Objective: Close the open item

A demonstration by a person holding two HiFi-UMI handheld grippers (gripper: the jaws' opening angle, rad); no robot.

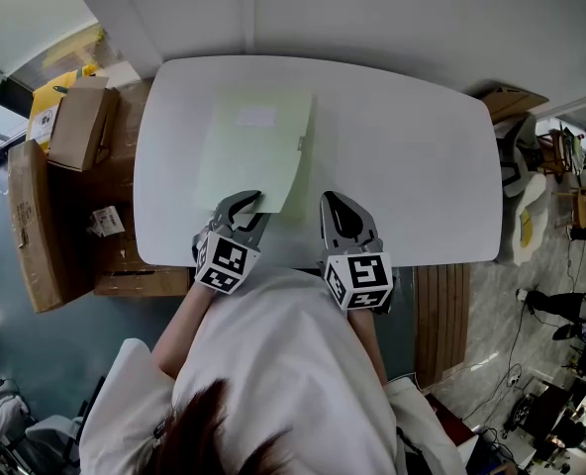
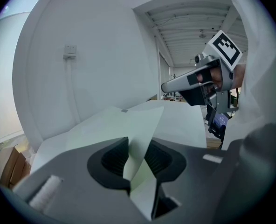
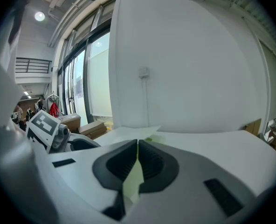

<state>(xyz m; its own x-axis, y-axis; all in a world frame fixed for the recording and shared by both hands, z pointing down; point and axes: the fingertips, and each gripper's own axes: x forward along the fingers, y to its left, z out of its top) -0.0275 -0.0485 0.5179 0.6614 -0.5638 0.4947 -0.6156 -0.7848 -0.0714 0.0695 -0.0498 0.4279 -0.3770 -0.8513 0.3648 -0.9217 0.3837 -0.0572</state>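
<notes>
On the white desk (image 1: pixel 402 156) lies a pale green folder (image 1: pixel 253 151), flat, left of the middle, with its long sides running away from the person. It carries a white label (image 1: pixel 255 117) near its far end and a small clasp (image 1: pixel 301 143) on its right edge.

At the folder's near edge the left gripper (image 1: pixel 245 209) has its fingers over the near left part. In the left gripper view a sheet of the folder (image 2: pixel 142 125) stands bent between the left gripper's fingers (image 2: pixel 128 157), which are clenched on it. From there the sheet rises away to a point.

Just right of the folder's near right corner sits the right gripper (image 1: pixel 335 206). In the right gripper view its fingers (image 3: pixel 126 160) are pressed almost together on a thin pale green edge that runs down between them; more of the folder's green shows on the desk just beyond. The right gripper is thus clamped on the folder's edge.

Both grippers sit side by side at the desk's near edge, close to the person's white sleeves. Beside the desk, on its left, stand brown boxes (image 1: pixel 75 127).
</notes>
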